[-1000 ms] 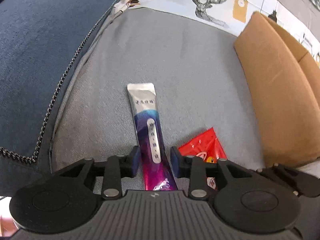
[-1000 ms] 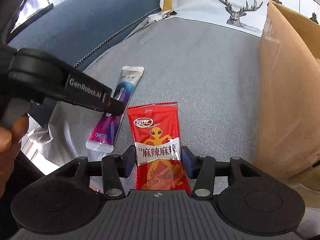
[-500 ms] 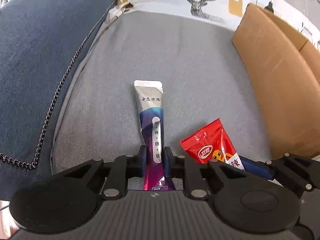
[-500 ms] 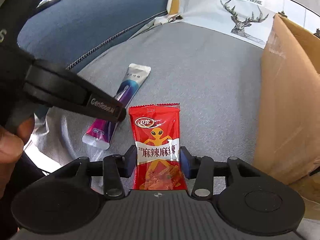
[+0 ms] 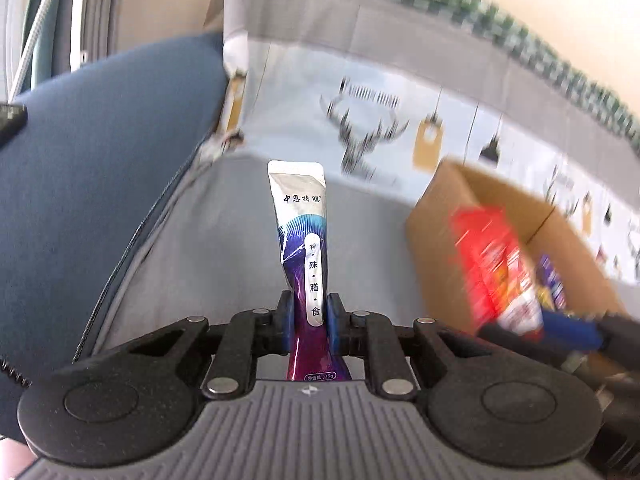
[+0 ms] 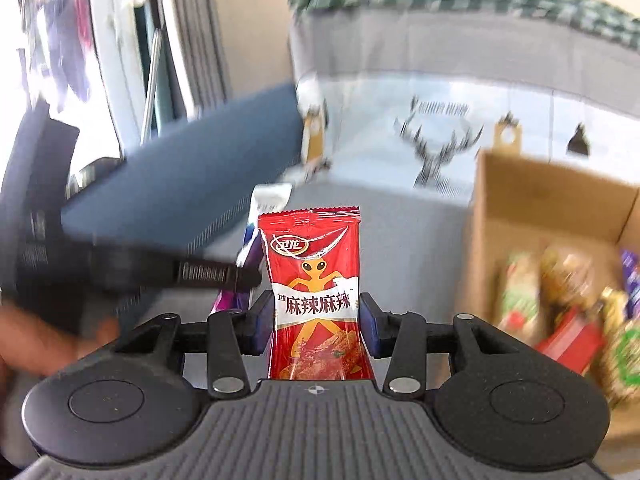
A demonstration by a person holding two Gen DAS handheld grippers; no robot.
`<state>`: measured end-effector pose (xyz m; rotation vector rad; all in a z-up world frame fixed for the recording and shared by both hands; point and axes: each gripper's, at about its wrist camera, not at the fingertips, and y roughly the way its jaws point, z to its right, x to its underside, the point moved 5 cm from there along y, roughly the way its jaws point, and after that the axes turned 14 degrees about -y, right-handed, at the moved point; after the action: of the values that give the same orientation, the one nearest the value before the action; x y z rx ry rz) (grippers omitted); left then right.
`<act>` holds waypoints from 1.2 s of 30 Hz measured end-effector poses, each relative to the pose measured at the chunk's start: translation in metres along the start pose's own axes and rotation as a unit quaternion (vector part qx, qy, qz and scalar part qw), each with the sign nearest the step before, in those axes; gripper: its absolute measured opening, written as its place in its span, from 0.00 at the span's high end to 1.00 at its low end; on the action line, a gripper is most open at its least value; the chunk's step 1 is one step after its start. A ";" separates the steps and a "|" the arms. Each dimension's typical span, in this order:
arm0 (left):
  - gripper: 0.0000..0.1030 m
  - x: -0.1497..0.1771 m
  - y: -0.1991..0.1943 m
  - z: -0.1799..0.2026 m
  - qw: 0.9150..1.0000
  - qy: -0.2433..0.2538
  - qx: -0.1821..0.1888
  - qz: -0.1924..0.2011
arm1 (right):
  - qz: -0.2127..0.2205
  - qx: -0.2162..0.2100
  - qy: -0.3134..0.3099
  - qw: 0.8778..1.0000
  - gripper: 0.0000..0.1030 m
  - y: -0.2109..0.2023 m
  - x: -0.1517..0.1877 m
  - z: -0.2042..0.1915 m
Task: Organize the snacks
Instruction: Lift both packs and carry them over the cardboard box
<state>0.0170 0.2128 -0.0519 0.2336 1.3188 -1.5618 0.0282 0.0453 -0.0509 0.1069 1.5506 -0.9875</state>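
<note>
My left gripper (image 5: pixel 308 326) is shut on a slim purple and silver snack pouch (image 5: pixel 301 236) and holds it upright above the grey sofa seat (image 5: pixel 208 248). My right gripper (image 6: pixel 316 322) is shut on a red spicy snack packet (image 6: pixel 314 280), also lifted off the seat. The red packet (image 5: pixel 494 270) shows blurred at the right of the left wrist view, in front of the open cardboard box (image 5: pixel 476 204). The left gripper (image 6: pixel 244 278) and its pouch (image 6: pixel 250 248) show just left of the red packet in the right wrist view.
The cardboard box (image 6: pixel 532 196) stands on the seat at the right and holds several snack packs (image 6: pixel 568 284). A blue sofa armrest (image 5: pixel 92 168) rises at the left. A deer-print cushion (image 6: pixel 436 152) lies at the back.
Both grippers have lifted their snacks off the sofa seat and tilted upward. The box's open top and the snacks inside have come into view.
</note>
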 end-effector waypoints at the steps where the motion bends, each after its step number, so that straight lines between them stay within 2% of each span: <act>1: 0.83 -0.001 -0.003 0.005 1.000 -0.003 0.008 0.007 | 0.015 0.004 0.002 1.000 0.55 -0.008 -0.009 0.008; 7: 0.83 -0.005 -0.011 0.038 0.998 0.003 0.055 0.037 | 0.077 0.051 -0.010 0.996 0.56 -0.048 -0.046 0.064; 11: 0.83 -0.004 -0.009 0.058 0.996 0.008 0.081 0.042 | 0.107 0.088 0.006 0.990 0.56 -0.057 -0.040 0.100; 16: 0.83 -0.003 -0.006 0.083 0.993 0.004 0.111 0.045 | 0.076 0.109 0.040 0.990 0.56 -0.055 -0.012 0.129; 20: 0.83 -0.004 -0.004 0.103 0.990 -0.002 0.132 0.049 | 0.090 0.139 0.035 0.986 0.56 -0.065 -0.010 0.142; 36: 0.83 0.020 0.016 0.166 0.983 -0.003 0.180 0.030 | 0.083 0.199 0.086 0.973 0.56 -0.096 0.026 0.198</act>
<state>0.0932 0.0681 -0.0125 0.4888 1.0078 -1.7405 0.1186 -0.1515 -0.0043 0.6088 1.4517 -1.1673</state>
